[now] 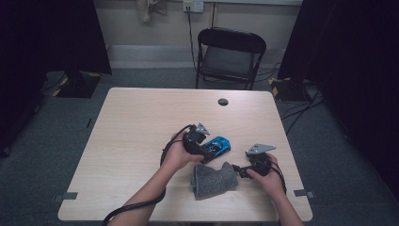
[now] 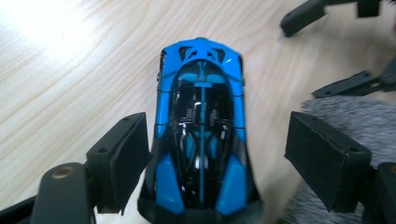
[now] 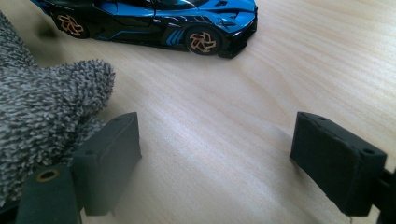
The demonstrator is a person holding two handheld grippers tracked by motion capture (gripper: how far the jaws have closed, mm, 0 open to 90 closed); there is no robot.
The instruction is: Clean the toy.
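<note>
A blue and black toy car [image 1: 218,145] stands on the wooden table [image 1: 141,117], right of centre. My left gripper [image 1: 207,151] is over its near end and open. In the left gripper view the car [image 2: 201,140] lies lengthwise between the jaws of that gripper [image 2: 217,140]; the right pad stands well clear of it. A grey fuzzy cloth [image 1: 214,181] lies just in front of the car. My right gripper [image 1: 237,170] is at the cloth's right edge, open and holding nothing [image 3: 224,140]. The cloth [image 3: 42,102] lies beside its left jaw, and the car [image 3: 154,18] is farther off.
A small dark round hole [image 1: 223,101] sits near the table's far edge. A black folding chair [image 1: 230,52] stands behind the table. Cables run over the floor at the right, and dark curtains hang on both sides. The left half of the table is bare wood.
</note>
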